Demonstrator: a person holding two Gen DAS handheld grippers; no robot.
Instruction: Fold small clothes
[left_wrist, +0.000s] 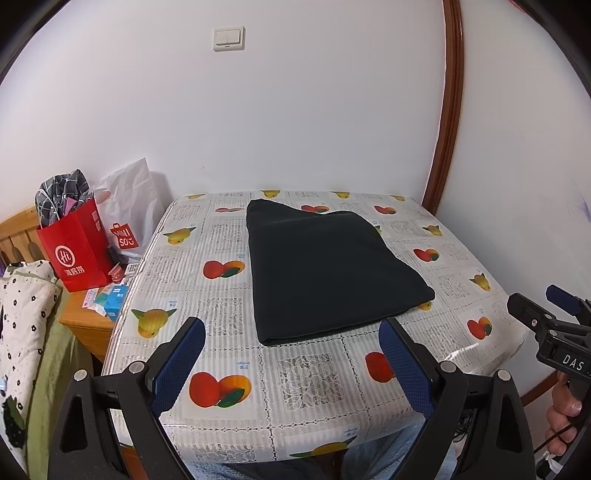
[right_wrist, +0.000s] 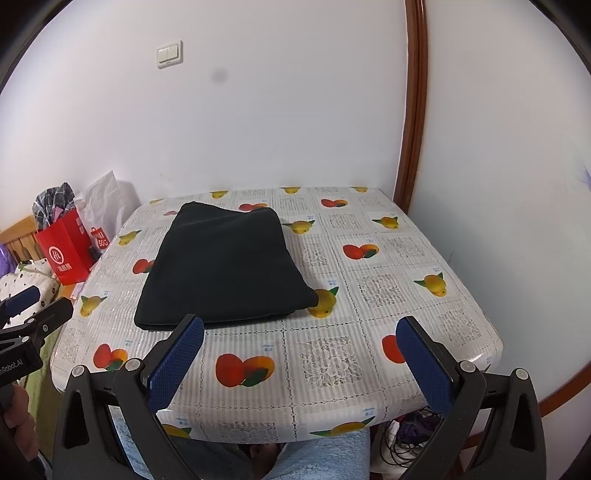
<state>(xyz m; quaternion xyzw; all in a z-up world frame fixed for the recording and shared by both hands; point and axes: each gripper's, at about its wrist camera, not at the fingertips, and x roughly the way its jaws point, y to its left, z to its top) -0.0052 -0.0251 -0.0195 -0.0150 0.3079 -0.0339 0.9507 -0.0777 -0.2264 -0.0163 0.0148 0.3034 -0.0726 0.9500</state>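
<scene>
Both pairs of jaws are held spread wide with nothing between them. On the left gripper (left_wrist: 291, 343) the blue pads (left_wrist: 179, 363) are seen well apart above the near part of the table (left_wrist: 314, 380), just short of the near edge of the dark garment (left_wrist: 325, 269). On the right gripper (right_wrist: 299, 341) the pads (right_wrist: 177, 363) are likewise parted, and the left one is seen overlapping the near edge of the garment (right_wrist: 225, 266); whether it touches the cloth cannot be told.

The dark garment is laid folded into a flat, roughly rectangular stack on the fruit-printed tablecloth, nearer the far left part of the table (right_wrist: 332, 354) than the right, with its far corner close to the wall. The right gripper is also caught at the right edge of the left wrist view (left_wrist: 546, 314), held by a hand (left_wrist: 565, 413) beside the table.

Left of the table, a red paper bag (left_wrist: 79, 251) stuffed with checked cloth is stood on a wooden nightstand (left_wrist: 86, 325), with a white Miniso bag (left_wrist: 127, 218) behind it. A light switch (left_wrist: 228, 38) is mounted on the white wall.
</scene>
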